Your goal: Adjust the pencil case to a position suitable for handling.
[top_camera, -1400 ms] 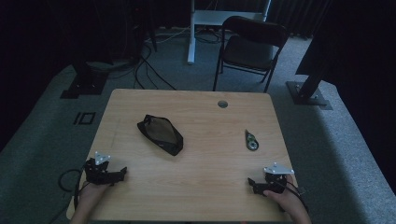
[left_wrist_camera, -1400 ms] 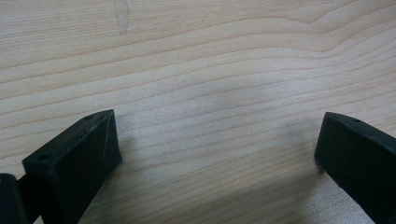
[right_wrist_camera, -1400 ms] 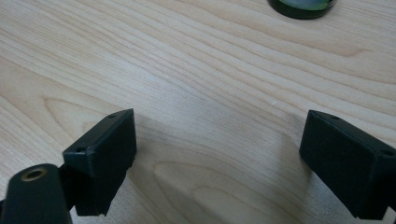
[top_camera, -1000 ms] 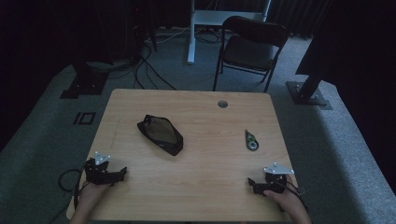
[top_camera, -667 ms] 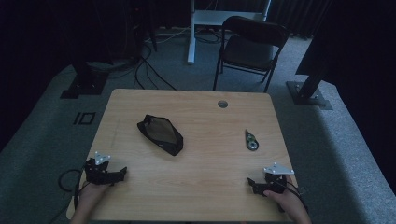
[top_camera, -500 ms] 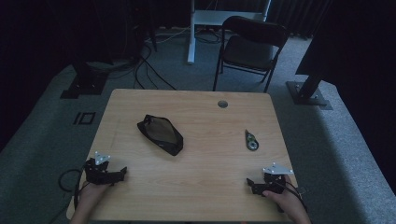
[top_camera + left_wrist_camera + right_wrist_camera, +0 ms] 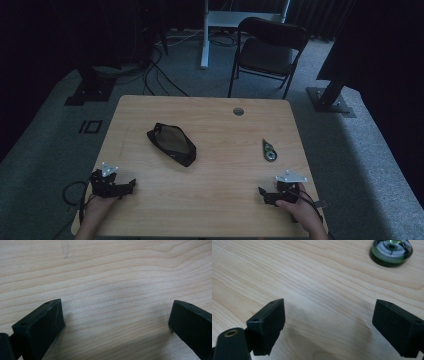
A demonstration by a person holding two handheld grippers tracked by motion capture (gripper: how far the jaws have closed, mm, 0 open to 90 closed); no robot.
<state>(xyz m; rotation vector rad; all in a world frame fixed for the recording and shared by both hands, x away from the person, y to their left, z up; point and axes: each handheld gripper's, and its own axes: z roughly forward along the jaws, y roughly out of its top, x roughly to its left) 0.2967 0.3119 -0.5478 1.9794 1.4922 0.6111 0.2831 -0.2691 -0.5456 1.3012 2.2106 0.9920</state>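
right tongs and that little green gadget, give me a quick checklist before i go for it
1. Right tongs open: ok, jaws stand wide apart with bare wood between them.
2. Green gadget free to grasp: ok, it lies alone on the table, nothing touching it.
3. Gadget lined up with the jaws: not ok, in the right gripper view it sits ahead and off to the right.
4. Path clear: ok, only bare wood between tongs and gadget.
5. Left tongs out of the way: ok, open and empty at the near left edge.
6. Black pouch open to receive: cannot tell.
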